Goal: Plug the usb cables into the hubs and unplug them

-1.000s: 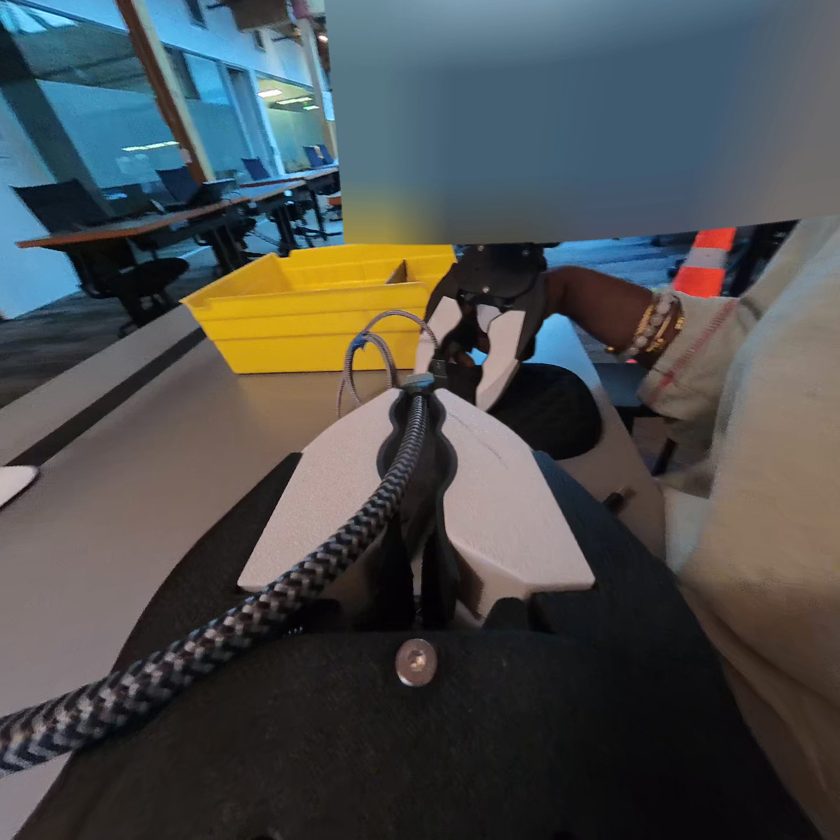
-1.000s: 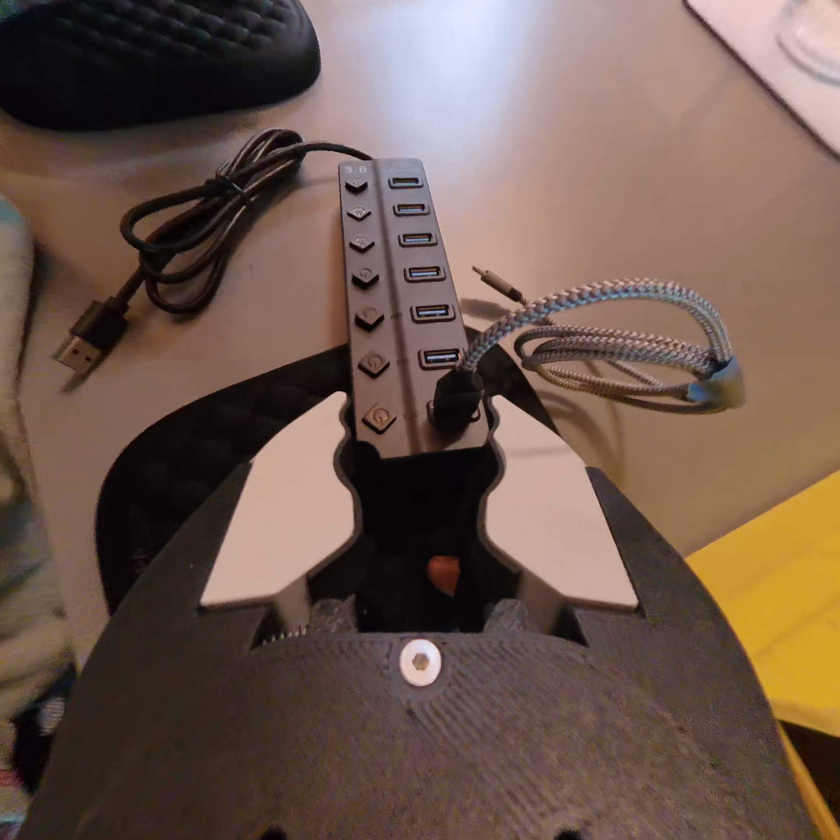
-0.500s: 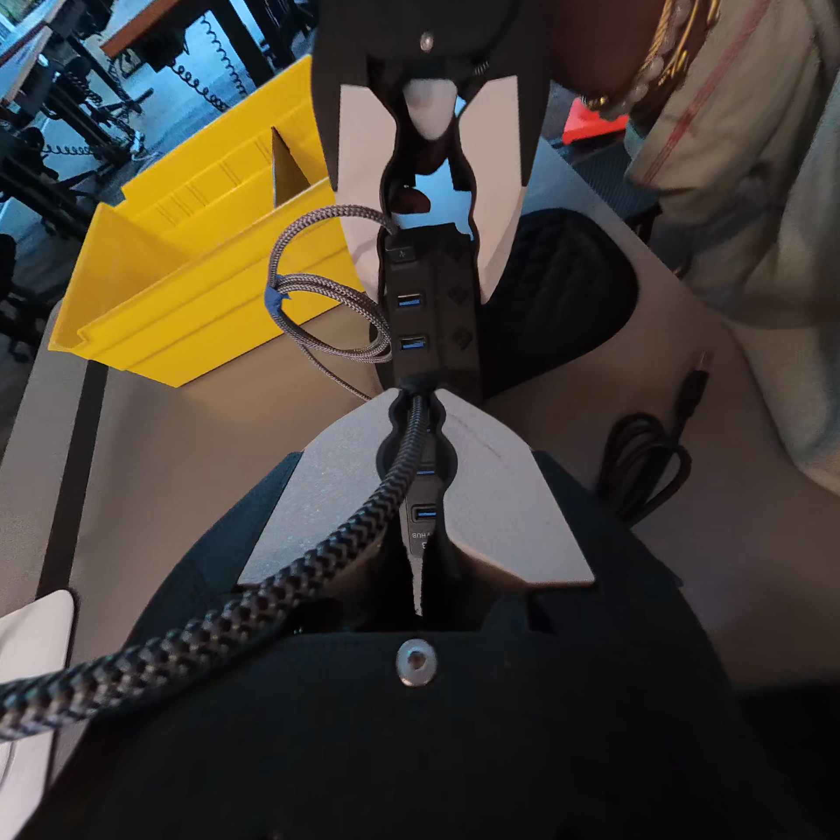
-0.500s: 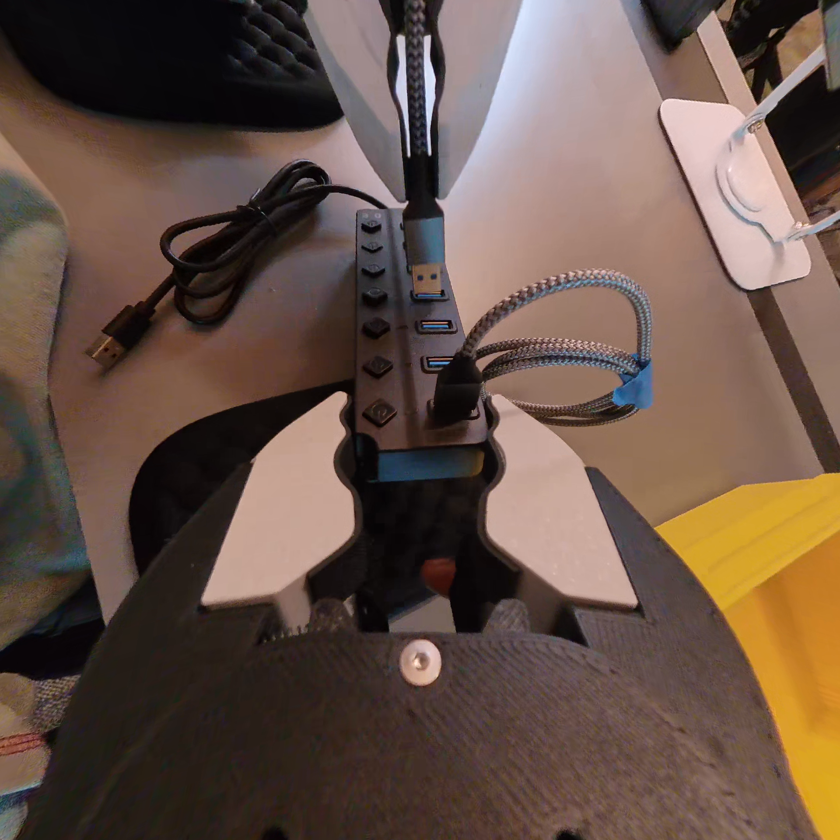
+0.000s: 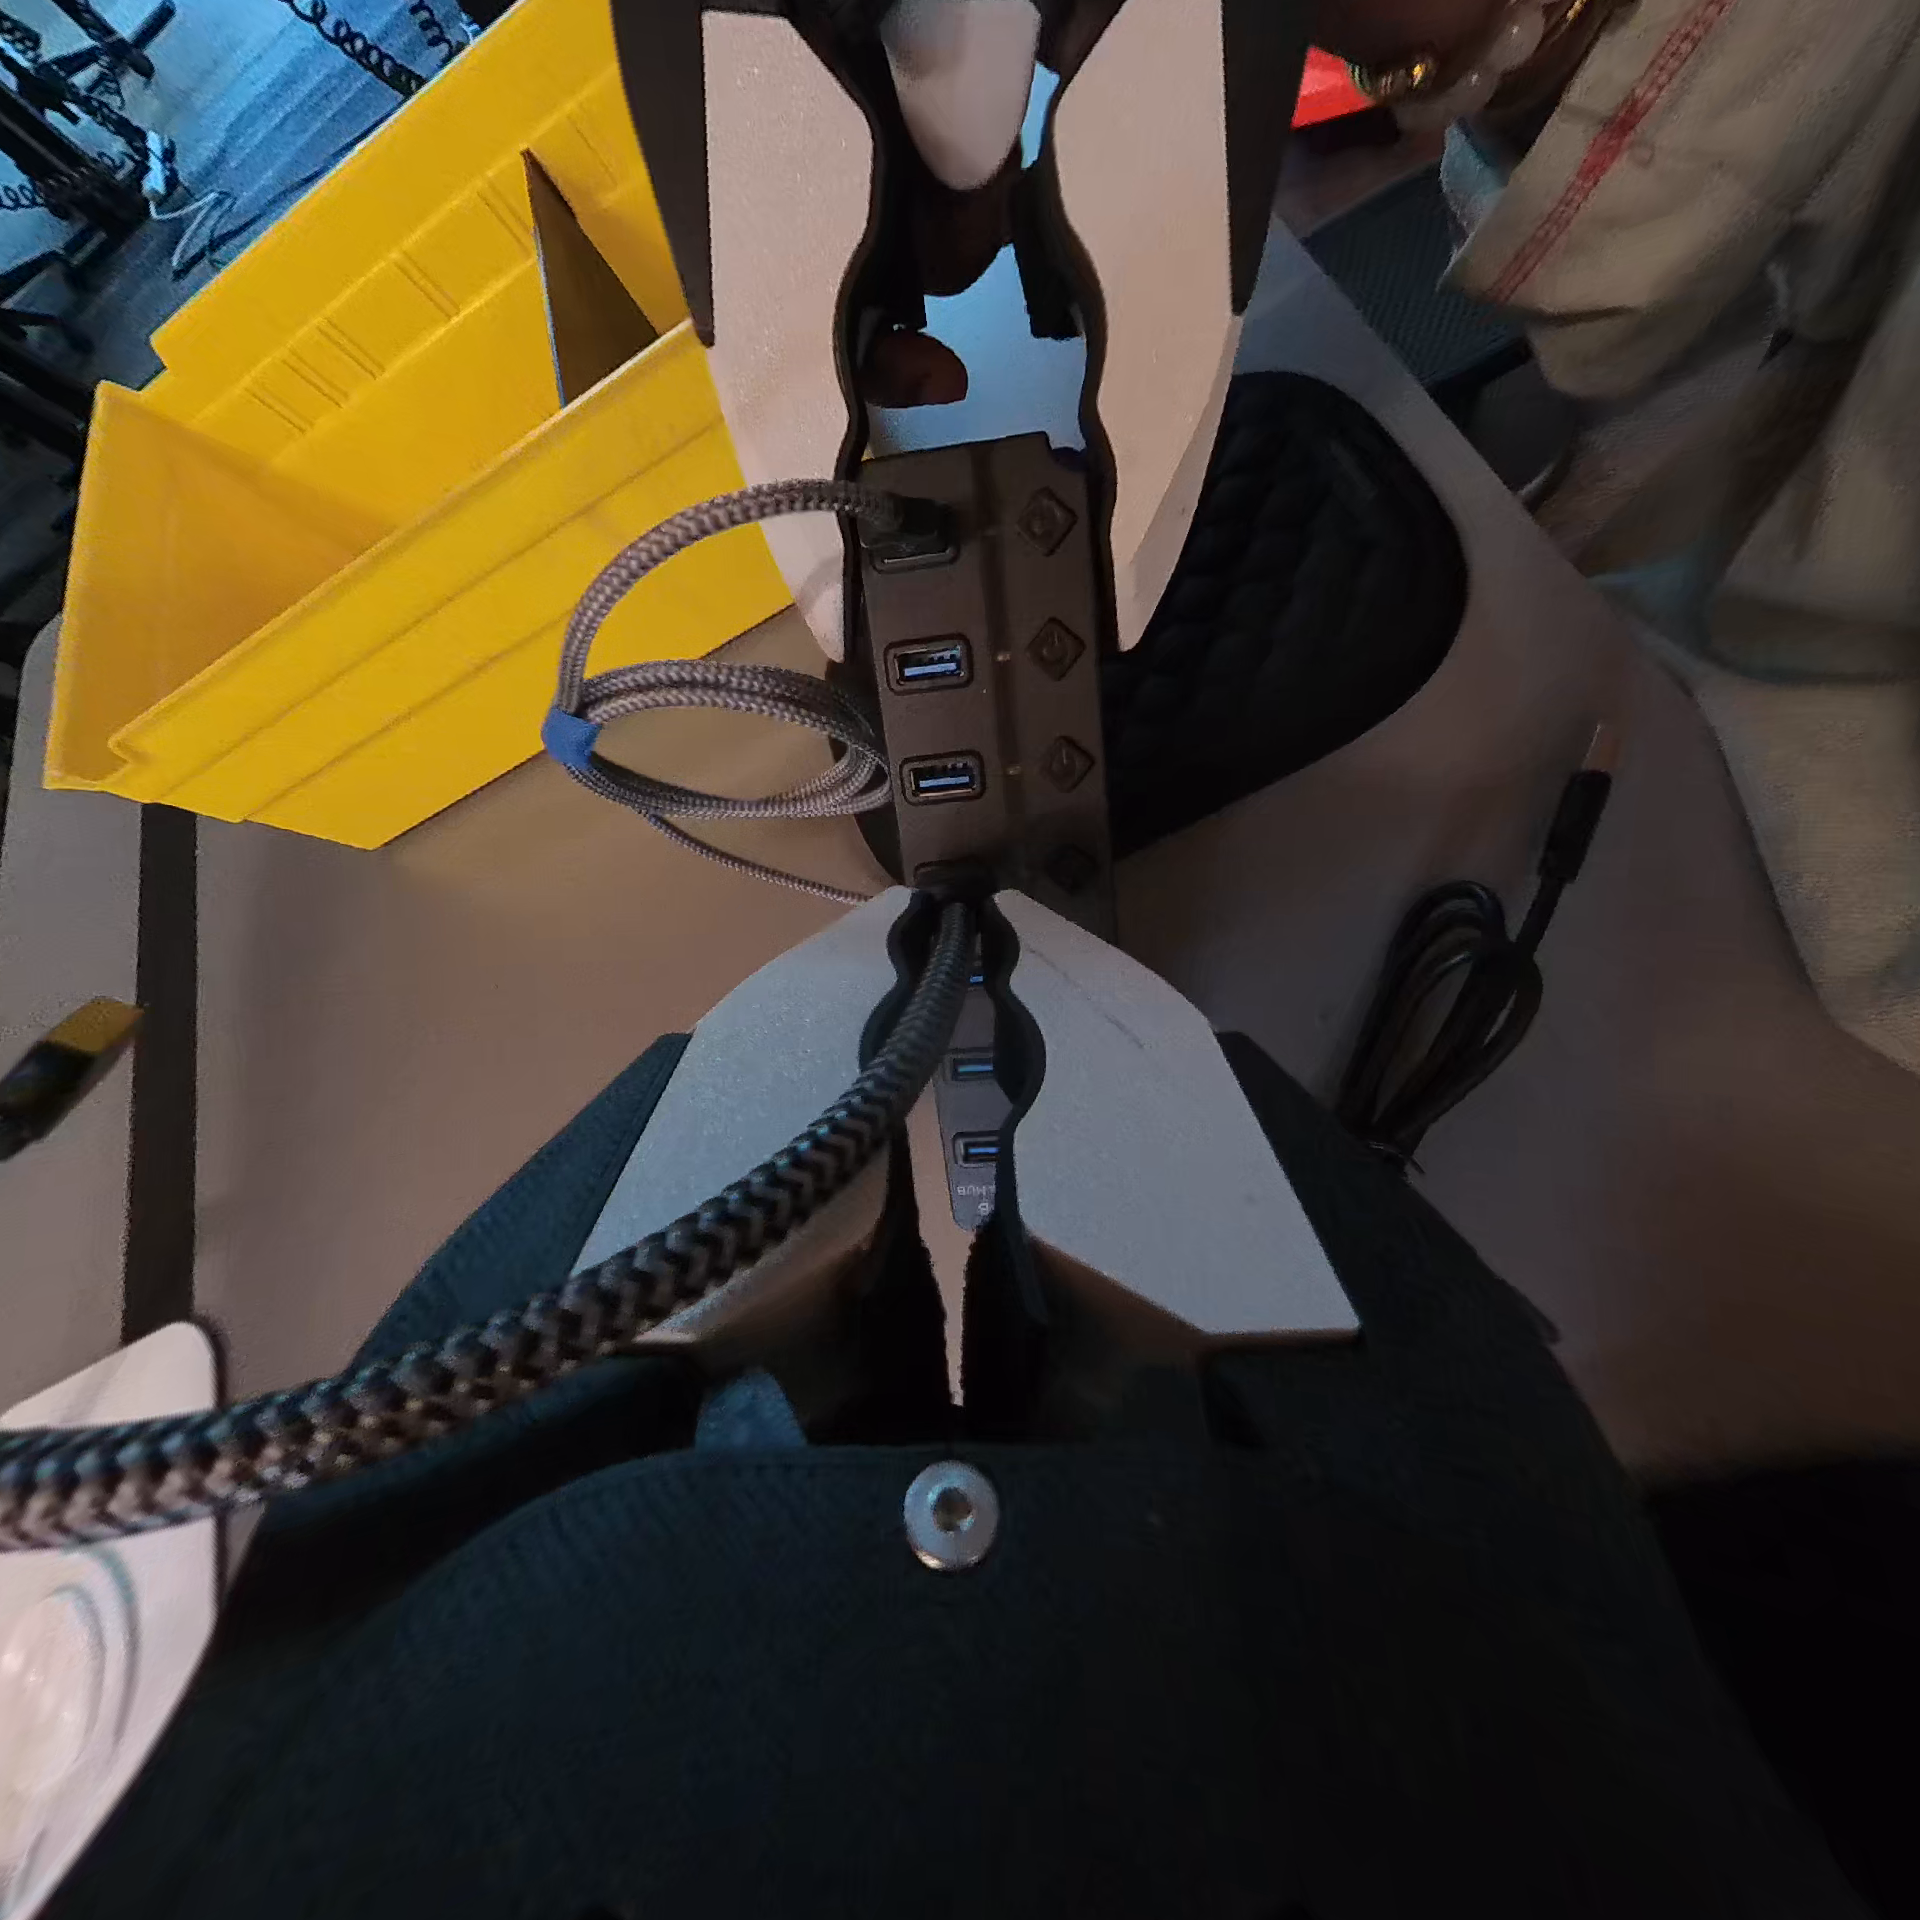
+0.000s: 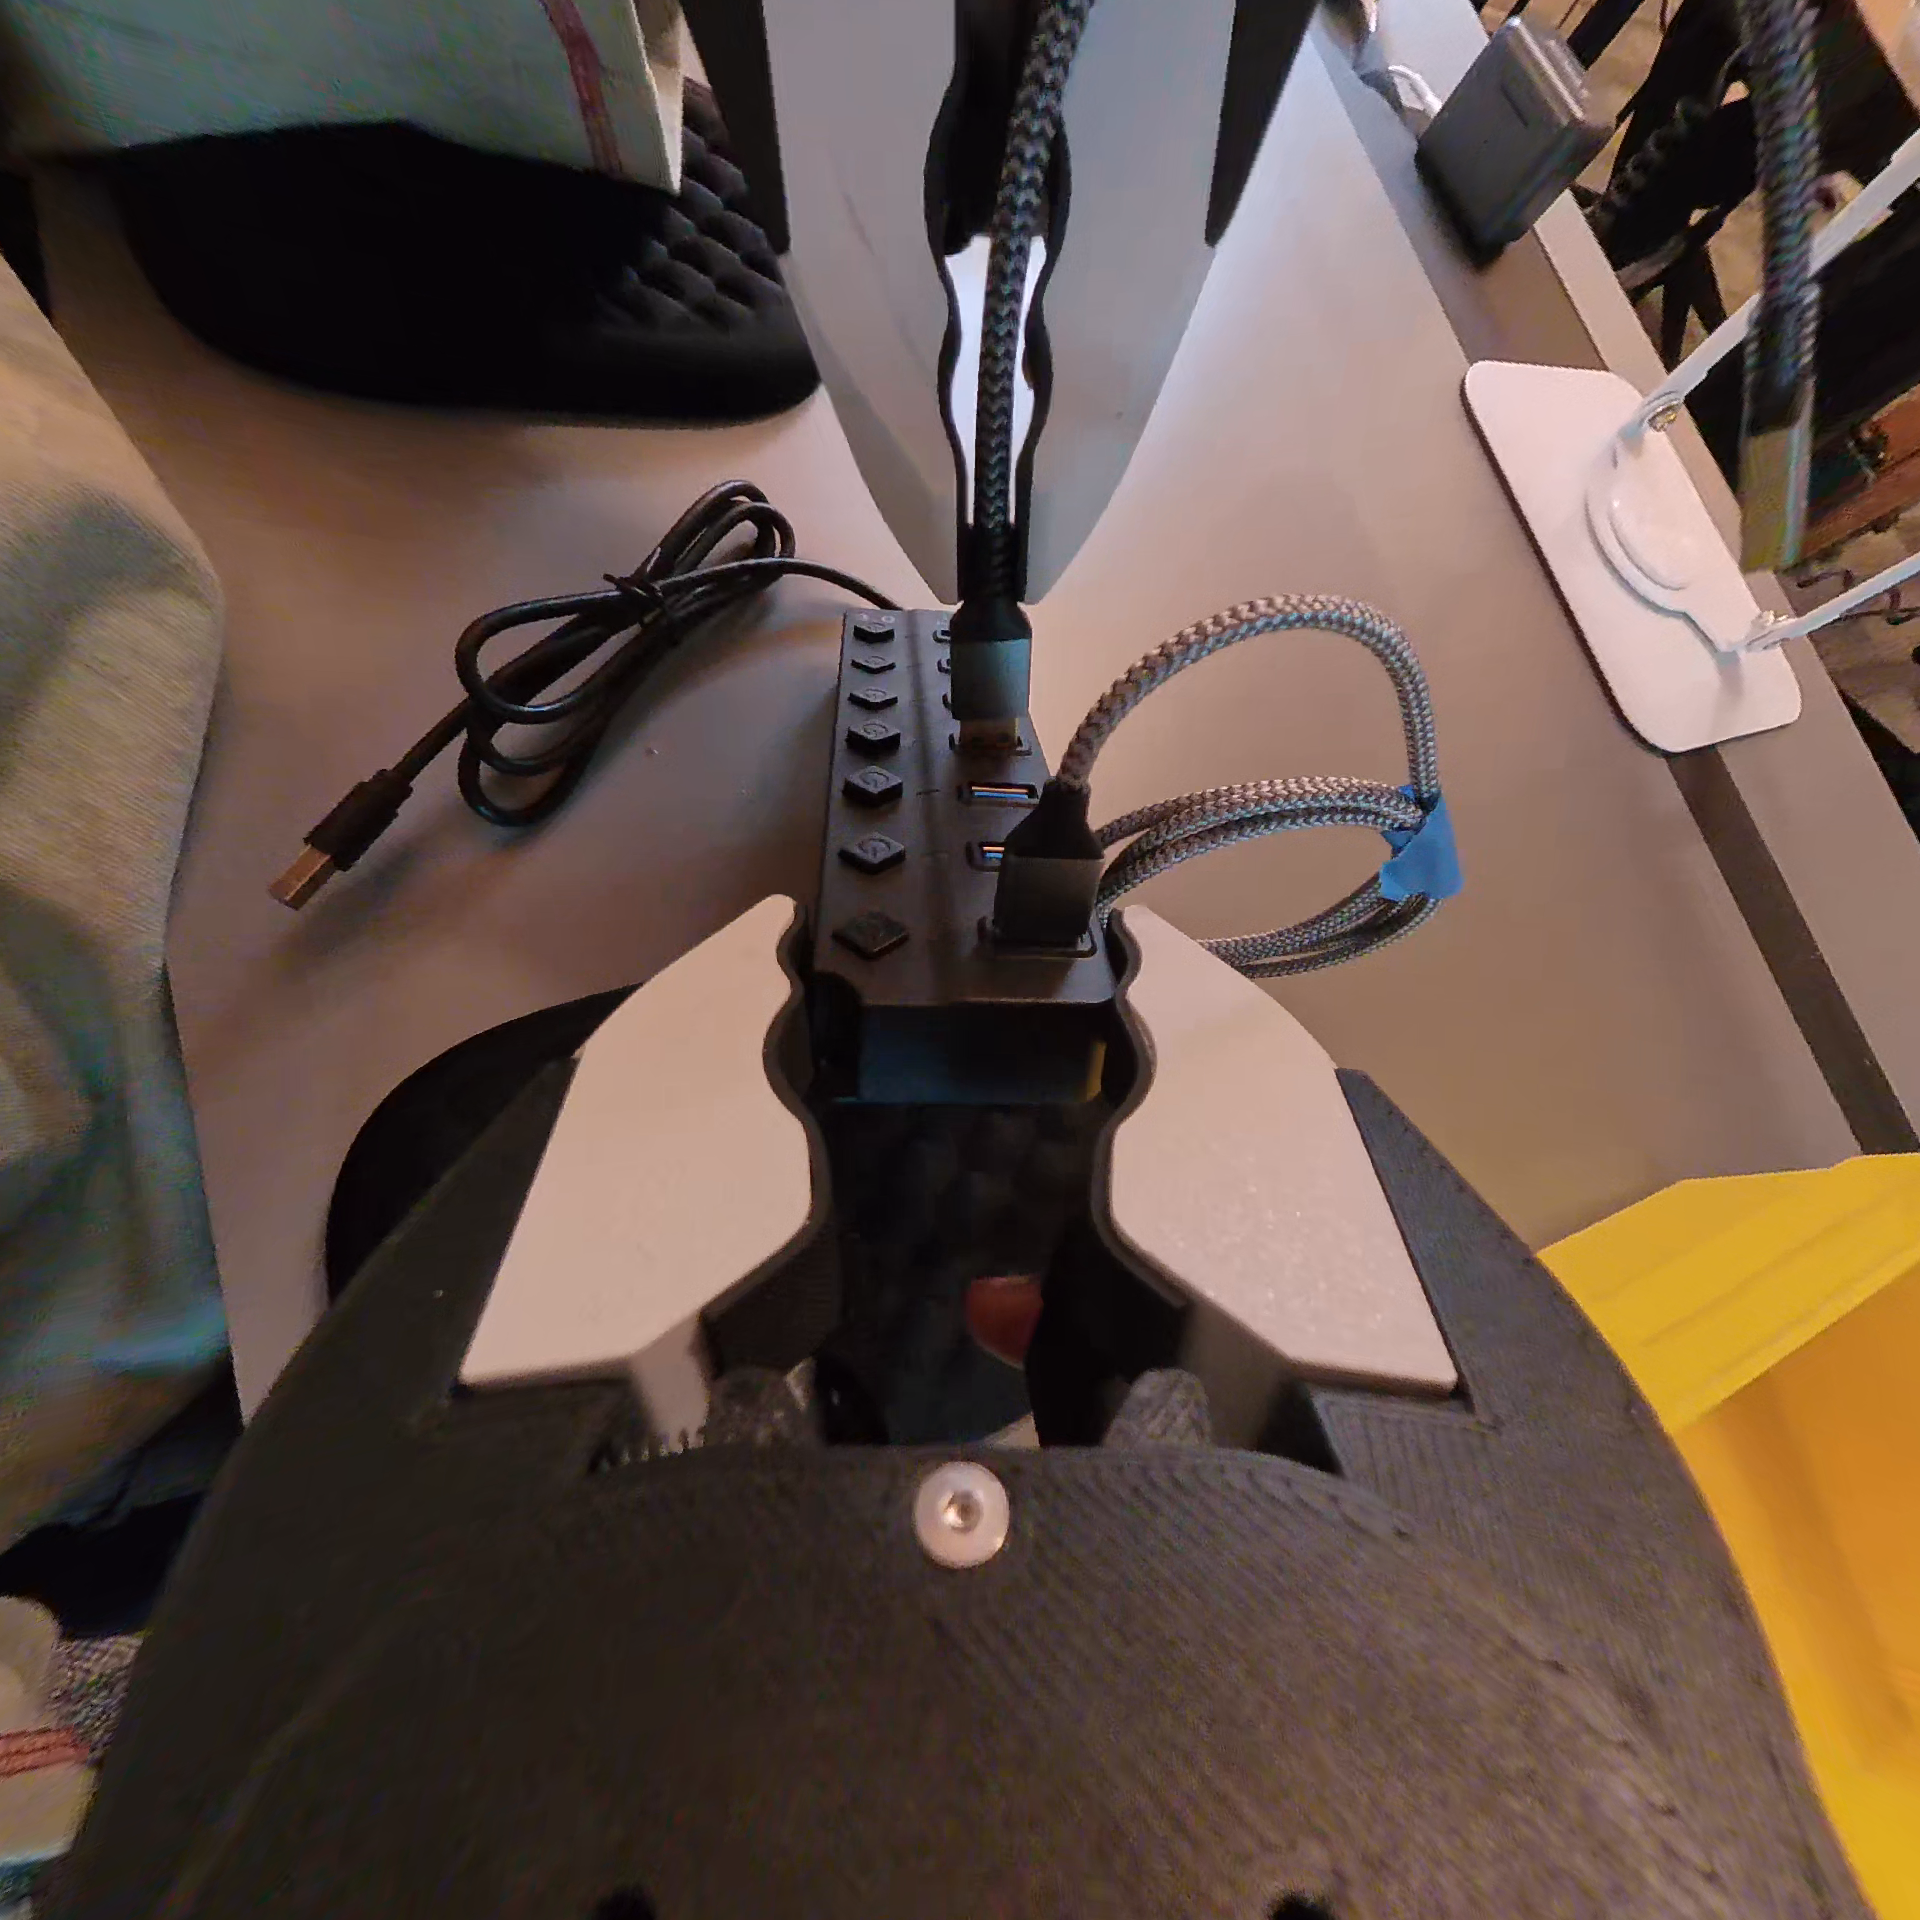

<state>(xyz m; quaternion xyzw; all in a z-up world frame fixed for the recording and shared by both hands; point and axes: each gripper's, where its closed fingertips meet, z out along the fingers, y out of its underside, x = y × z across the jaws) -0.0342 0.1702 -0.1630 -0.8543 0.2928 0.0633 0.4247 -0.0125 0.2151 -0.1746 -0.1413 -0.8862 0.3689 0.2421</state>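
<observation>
Yellow bin (image 5: 343, 540), far left: contents hidden. Right gripper (image 6: 961, 997) clamps black hub (image 6: 935, 810); left gripper (image 5: 951, 914) pinches braided cable (image 5: 727, 1216), plug at hub port.

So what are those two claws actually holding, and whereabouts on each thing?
The right gripper clamps the black USB hub by its near end. The left gripper pinches the braided cable just behind its plug.

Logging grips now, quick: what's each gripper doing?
Left gripper: shut on the braided cable.
Right gripper: shut on the hub.
</observation>
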